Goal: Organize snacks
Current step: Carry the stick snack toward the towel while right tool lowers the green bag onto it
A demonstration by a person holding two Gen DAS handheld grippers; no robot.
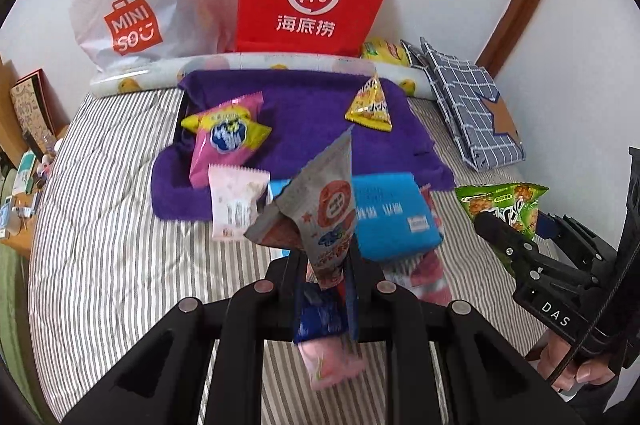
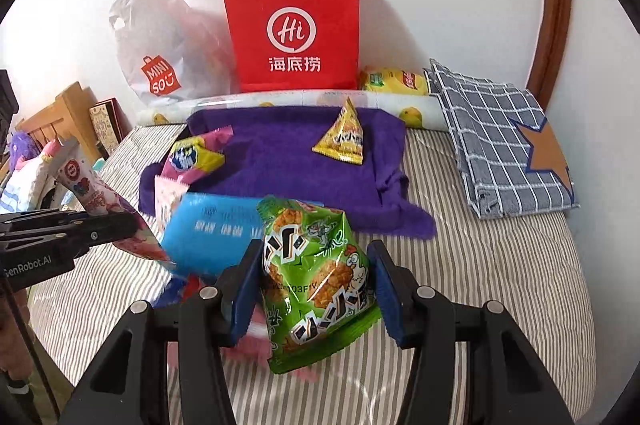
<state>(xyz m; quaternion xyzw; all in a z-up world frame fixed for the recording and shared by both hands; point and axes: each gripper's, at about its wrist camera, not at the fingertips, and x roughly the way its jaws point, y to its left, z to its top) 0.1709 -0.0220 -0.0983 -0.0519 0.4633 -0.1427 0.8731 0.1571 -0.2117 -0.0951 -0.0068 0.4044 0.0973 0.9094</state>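
My left gripper [image 1: 325, 265] is shut on a grey snack packet [image 1: 320, 209] that stands up from its fingers above the striped bed; the same grey snack packet [image 2: 86, 191] shows at the left of the right wrist view. My right gripper [image 2: 316, 279] is shut on a puffy green snack bag [image 2: 316, 265], also seen as the green snack bag [image 1: 502, 205] at the right. On the purple towel [image 1: 312, 113] lie a pink and yellow packet [image 1: 228, 137] and a yellow triangular packet [image 1: 370, 105]. A pale pink packet [image 1: 234, 203] and a blue pack [image 1: 390, 217] lie at its near edge.
A red paper bag [image 2: 296, 25] and a white plastic shopping bag [image 2: 160, 45] stand against the wall behind a rolled printed mat [image 2: 280, 101]. A folded blue checked cloth [image 2: 500, 145] lies at the right, a yellow bag [image 2: 394, 81] behind it. More packets lie under the grippers.
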